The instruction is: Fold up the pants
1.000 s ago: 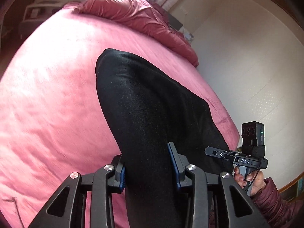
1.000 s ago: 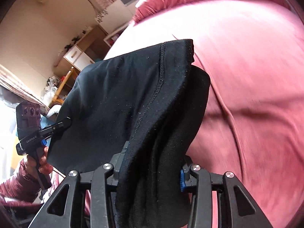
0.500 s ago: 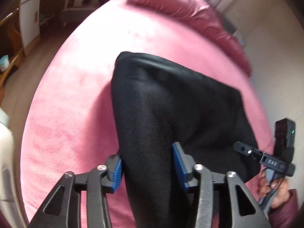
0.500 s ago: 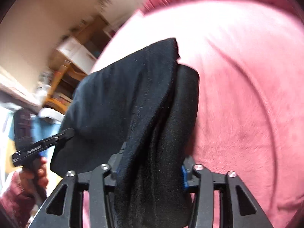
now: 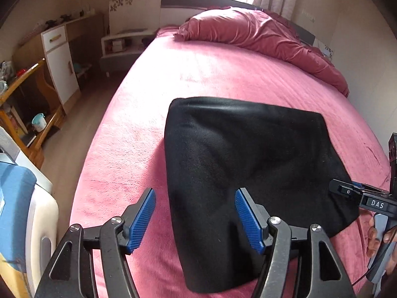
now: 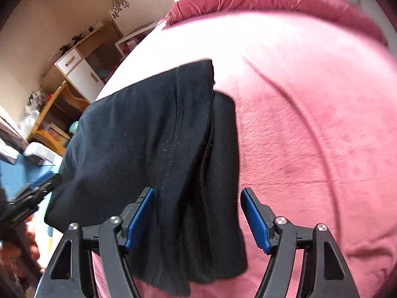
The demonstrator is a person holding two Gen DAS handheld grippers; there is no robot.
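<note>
The black pants [image 5: 248, 164] lie folded in a compact stack on the pink bed cover [image 5: 203, 74]. My left gripper [image 5: 196, 213] is open, its blue pads spread on either side of the stack's near left corner. My right gripper [image 6: 198, 216] is open too, over the layered right end of the pants [image 6: 153, 134], where a stitched seam shows. The right gripper also shows at the right edge of the left wrist view [image 5: 347, 191], at the pants' edge. The left gripper shows blurred at the left of the right wrist view [image 6: 37, 191].
A bunched dark pink duvet [image 5: 260, 34] lies at the head of the bed. A white and wood cabinet [image 5: 59, 59], a wooden chair [image 5: 27, 104] and a low shelf [image 5: 121, 44] stand left of the bed. A blue and white object [image 5: 17, 213] is near left.
Both grippers were shut on the pants and holding them up. Now the pants lie flat on the bed and both pairs of jaws have opened.
</note>
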